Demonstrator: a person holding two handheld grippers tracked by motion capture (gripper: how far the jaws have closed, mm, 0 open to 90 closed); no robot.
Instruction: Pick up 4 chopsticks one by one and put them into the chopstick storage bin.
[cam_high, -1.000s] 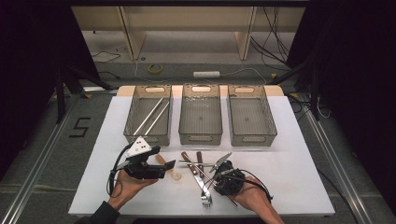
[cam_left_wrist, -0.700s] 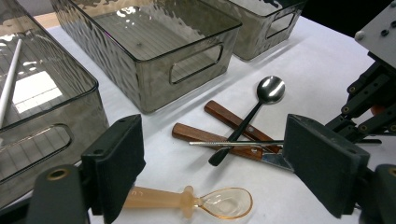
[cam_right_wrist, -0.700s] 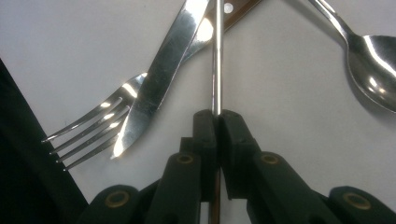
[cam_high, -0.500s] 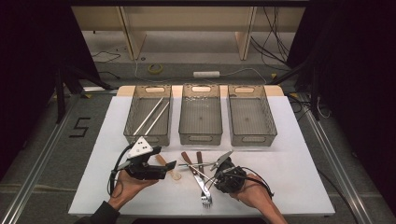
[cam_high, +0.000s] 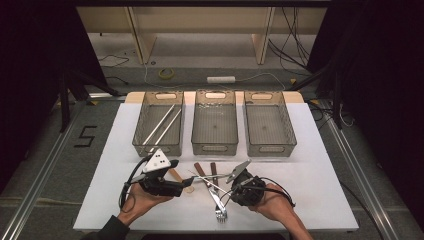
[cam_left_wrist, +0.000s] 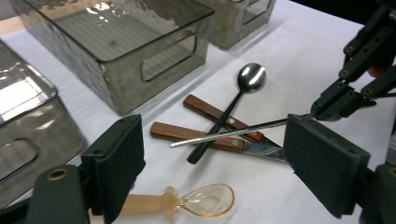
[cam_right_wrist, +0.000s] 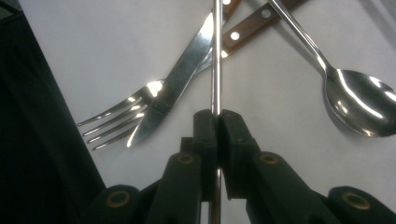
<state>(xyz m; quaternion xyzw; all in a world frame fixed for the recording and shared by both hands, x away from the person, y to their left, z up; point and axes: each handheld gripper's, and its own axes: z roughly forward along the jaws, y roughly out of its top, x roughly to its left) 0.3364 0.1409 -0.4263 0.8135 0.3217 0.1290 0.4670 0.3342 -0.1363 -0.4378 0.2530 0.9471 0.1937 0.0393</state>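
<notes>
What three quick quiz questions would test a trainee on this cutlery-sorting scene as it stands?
1. True or false: the right gripper is shut on a metal chopstick.
2. Which bin already holds chopsticks: the left bin, the middle bin or the right bin?
3. In the left gripper view, what lies on the table between the jaws of the left gripper: A) a translucent amber spoon, B) a fork, C) a cup?

Key:
1. True; its pads pinch the thin rod.
2. The left bin; two lie slanted inside.
3. A, the amber spoon; the jaws stand open, untouched by it.
</notes>
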